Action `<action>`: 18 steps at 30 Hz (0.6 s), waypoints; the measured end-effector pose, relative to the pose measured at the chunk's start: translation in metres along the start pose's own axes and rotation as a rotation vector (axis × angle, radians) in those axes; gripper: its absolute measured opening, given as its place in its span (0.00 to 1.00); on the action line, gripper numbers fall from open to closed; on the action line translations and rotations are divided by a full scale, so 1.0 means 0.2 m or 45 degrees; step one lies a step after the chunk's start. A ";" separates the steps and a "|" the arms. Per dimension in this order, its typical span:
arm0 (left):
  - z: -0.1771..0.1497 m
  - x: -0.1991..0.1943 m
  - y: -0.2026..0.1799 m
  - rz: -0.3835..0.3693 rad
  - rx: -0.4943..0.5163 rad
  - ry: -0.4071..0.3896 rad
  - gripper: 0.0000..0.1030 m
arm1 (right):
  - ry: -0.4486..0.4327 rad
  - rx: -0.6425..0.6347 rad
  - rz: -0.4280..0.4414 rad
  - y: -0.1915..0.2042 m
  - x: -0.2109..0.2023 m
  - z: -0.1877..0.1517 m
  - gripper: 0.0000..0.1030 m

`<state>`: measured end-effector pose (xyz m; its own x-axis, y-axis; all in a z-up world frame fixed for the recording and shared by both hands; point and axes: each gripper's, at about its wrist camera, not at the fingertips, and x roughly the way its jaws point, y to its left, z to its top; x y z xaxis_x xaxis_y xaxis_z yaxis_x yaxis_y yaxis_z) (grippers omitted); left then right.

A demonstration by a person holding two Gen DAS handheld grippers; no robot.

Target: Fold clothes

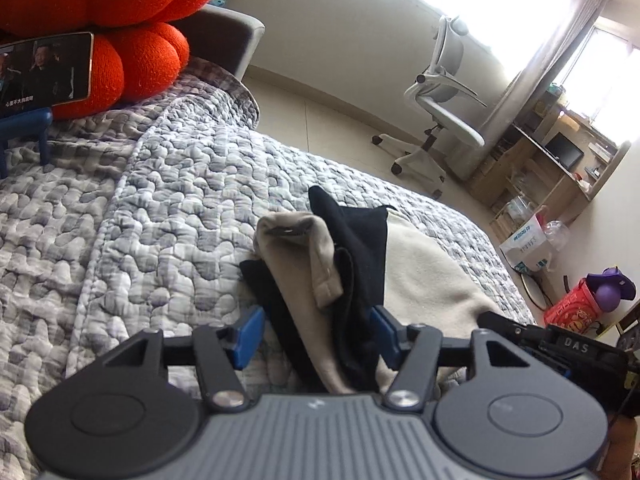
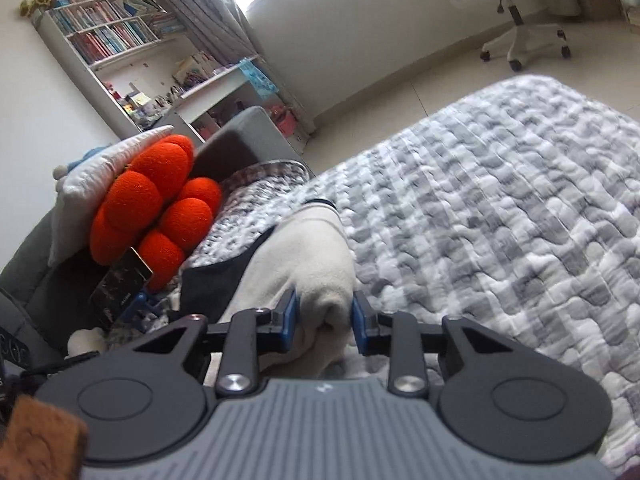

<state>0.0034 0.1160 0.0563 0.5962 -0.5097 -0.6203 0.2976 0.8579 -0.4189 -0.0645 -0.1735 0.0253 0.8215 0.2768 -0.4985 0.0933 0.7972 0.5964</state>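
**A:** ok so what's the left gripper (image 1: 316,334) doing? From its own wrist view the blue pads (image 1: 249,336) look spread wide, one at 9 o'clock and one at 3 o'clock of the cloth.

**B:** yep, jaws apart. The cream-and-black garment (image 1: 320,280) runs up between them, but the left pad is clear of the fabric and the right one sits just at the black edge, so I wouldn't call it a grip. The bunched-up cream bit flops over toward 12 o'clock of the gripper.

**A:** and the right gripper (image 2: 323,318)?

**B:** that one's pinched in on a fat cream fold of the same garment, both pads pressing on it from 9 and 3. The rest of the fabric stretches away toward 11 o'clock, black panel on its left side.

**A:** everything's lying on the quilted grey bedspread (image 1: 160,208), right?

**B:** right. Further out, at 10 o'clock in the left view, there's the orange knot cushion (image 1: 120,20) with a phone (image 1: 44,74) propped on a blue stand against it. White office chair (image 1: 440,92) out on the floor at about 1 o'clock.
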 end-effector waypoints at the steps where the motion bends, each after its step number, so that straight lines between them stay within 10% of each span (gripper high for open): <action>1: 0.00 0.01 -0.01 -0.008 0.008 0.011 0.67 | 0.025 0.012 -0.007 -0.03 0.02 -0.02 0.32; 6: -0.01 0.06 -0.02 0.083 0.035 0.046 0.67 | -0.038 -0.210 -0.148 0.09 0.00 -0.05 0.55; 13: 0.01 0.04 0.10 0.088 -0.131 0.030 0.67 | -0.172 -0.437 -0.245 0.26 -0.02 -0.06 0.55; 18: 0.01 0.04 0.12 0.060 -0.212 0.029 0.68 | -0.129 -0.565 -0.060 0.34 0.00 -0.10 0.55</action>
<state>0.0171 0.1326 0.0413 0.5892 -0.4718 -0.6560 0.1407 0.8593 -0.4917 -0.0684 -0.1084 0.0534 0.8749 0.1987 -0.4416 -0.1002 0.9665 0.2364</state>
